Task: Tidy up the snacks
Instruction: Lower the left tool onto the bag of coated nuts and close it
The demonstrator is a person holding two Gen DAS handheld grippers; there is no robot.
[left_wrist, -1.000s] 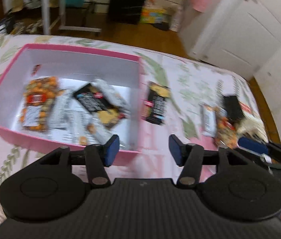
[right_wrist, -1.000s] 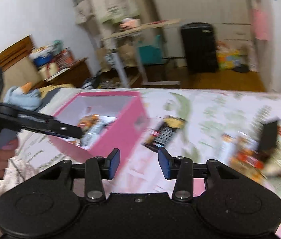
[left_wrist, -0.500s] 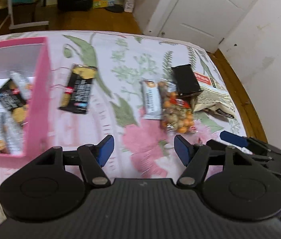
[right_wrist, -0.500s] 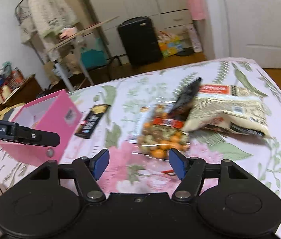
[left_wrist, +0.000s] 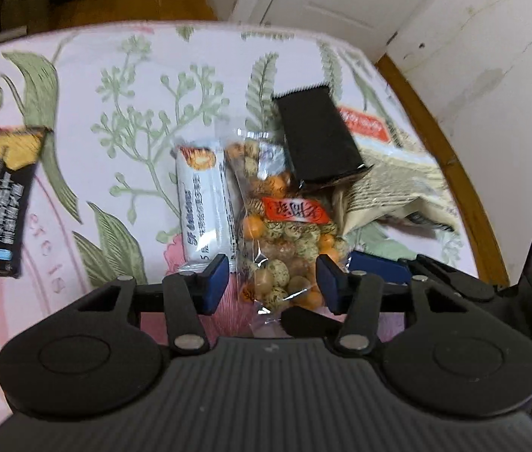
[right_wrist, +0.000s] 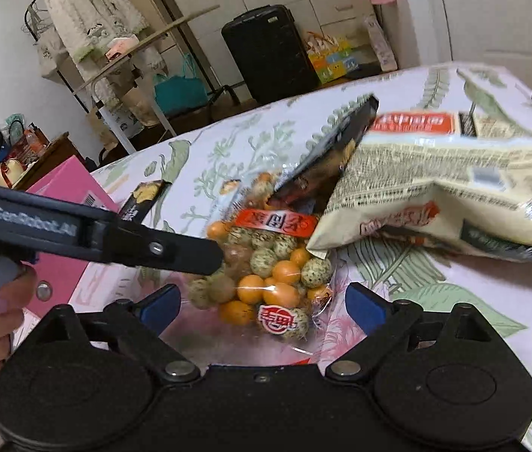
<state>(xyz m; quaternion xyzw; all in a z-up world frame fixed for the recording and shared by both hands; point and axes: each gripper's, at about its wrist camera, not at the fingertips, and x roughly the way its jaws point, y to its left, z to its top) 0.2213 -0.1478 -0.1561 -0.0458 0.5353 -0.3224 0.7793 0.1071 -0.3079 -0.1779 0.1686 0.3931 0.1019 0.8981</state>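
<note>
The bed's floral sheet [left_wrist: 123, 86], white with green fern prints and pink blooms, carries every snack, and its right edge runs along the brown wooden floor beside the white door. In the right wrist view the pink cardboard box [right_wrist: 64, 203] stands toward the sheet's left side, behind the left gripper's black arm. The cream printed crinkled bag with an orange label [left_wrist: 390, 173] lies nearest the sheet's right edge, folded over on itself [right_wrist: 450, 192]. A matte black pouch with a serrated top edge [left_wrist: 317, 135] rests tilted, propped partly on that cream bag and partly on the clear plastic bag of orange and speckled green coated nuts [left_wrist: 285, 241], which sits in the middle of the cluster with a red-orange label across it [right_wrist: 266, 263]. A white wrapped bar with blue lettering [left_wrist: 204, 203] lies touching the nut bag's left side. A black and gold wrapped bar [left_wrist: 0, 203] lies well apart near the sheet's left edge. The left gripper [left_wrist: 269, 282] is spread wide, its 2 blue pads on either side of the nut bag's near end, gripping nothing. The right gripper [right_wrist: 262, 307] is likewise released, its blue fingertips wide on each side of the same bag's lower end, with the left gripper's finger reaching across above the nuts.
</note>
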